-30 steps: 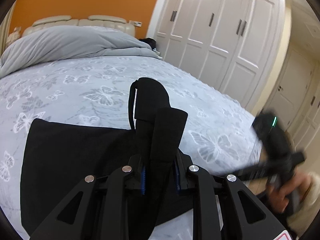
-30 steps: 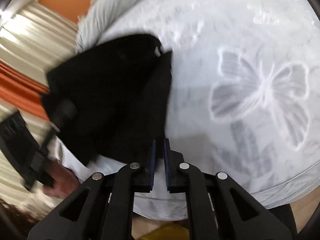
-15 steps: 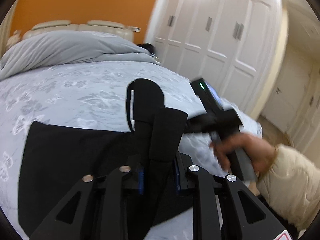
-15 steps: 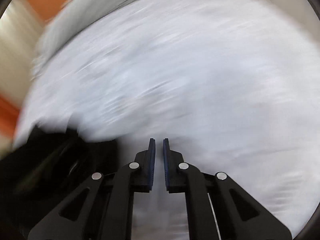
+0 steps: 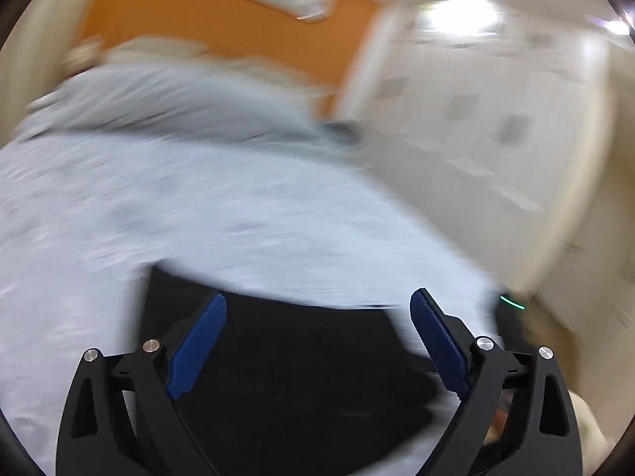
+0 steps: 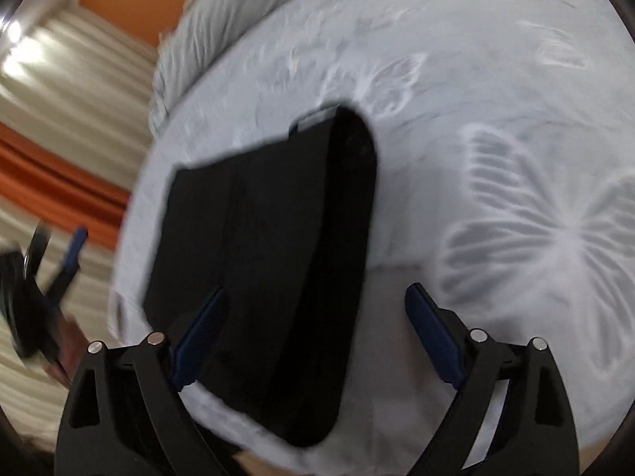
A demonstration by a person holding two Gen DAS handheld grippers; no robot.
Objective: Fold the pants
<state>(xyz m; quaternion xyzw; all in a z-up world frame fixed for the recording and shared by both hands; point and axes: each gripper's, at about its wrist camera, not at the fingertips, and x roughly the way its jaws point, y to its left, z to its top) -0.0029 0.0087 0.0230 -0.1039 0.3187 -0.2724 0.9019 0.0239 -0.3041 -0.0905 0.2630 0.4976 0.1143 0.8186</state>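
Note:
The black pants (image 6: 270, 254) lie folded into a flat rectangle near the edge of the bed; they also show in the blurred left wrist view (image 5: 301, 361). My left gripper (image 5: 317, 305) is open and empty, just above the pants. My right gripper (image 6: 313, 297) is open and empty, with its left finger over the pants and its right finger over the bare sheet. The left gripper shows small at the left edge of the right wrist view (image 6: 59, 261).
The bed has a pale grey sheet with butterfly prints (image 6: 535, 218) and a grey duvet bunched at the head (image 5: 158, 99). White wardrobe doors (image 5: 476, 127) stand to the right of the bed, curtains (image 6: 59, 91) to the left. The bed's edge (image 6: 246, 432) runs close below the pants.
My left gripper has let go of the black pant fabric and opened wide. My right gripper has opened from shut. The pants now lie flat and folded on the bed.

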